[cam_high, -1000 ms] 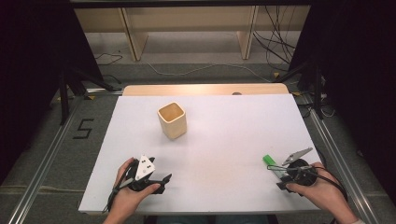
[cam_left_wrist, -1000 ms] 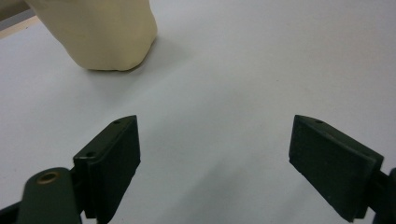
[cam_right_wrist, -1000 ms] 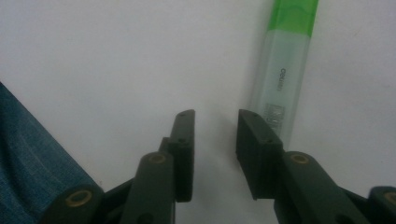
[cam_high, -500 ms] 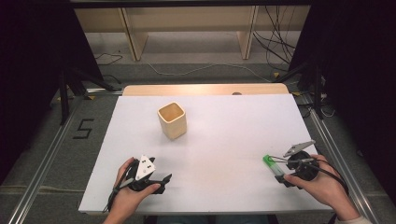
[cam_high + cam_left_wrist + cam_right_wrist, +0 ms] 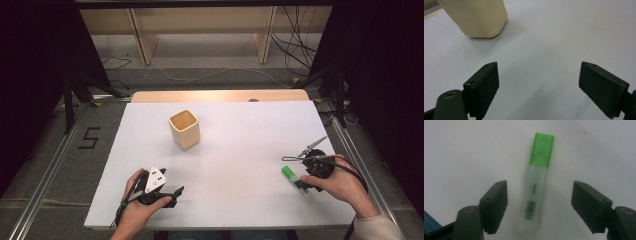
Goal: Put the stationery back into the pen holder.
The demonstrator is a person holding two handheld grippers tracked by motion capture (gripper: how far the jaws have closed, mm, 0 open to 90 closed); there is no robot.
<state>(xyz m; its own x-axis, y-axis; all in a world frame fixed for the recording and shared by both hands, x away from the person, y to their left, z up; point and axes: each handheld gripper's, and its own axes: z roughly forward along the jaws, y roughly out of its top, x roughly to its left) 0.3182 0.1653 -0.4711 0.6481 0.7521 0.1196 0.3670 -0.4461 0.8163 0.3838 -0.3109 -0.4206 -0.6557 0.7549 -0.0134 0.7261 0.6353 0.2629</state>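
Note:
A green-capped highlighter (image 5: 537,175) lies flat on the white table (image 5: 240,150), its clear barrel between my right gripper's (image 5: 540,192) jaws. Those jaws have just been opening, and their pads stand clear of the barrel on both sides. In the high view the highlighter (image 5: 288,173) rests near the table's right edge, with the right gripper (image 5: 299,181) in a hand over it. My left gripper (image 5: 175,195) sits at the front left, held by the other hand. Its jaws are wide apart with nothing between them (image 5: 539,75). A beige cup (image 5: 184,129) stands upright mid-table, seen ahead in the left gripper view (image 5: 476,17).
A strip of wooden tabletop (image 5: 220,96) shows past the white sheet's far edge. Metal rails (image 5: 50,170) run along both sides. Cables (image 5: 300,60) and shelf legs lie on the floor beyond the table.
The right hand and its gripper have shifted a little toward the table's far side. The highlighter lies at about the same spot. The left hand has not moved.

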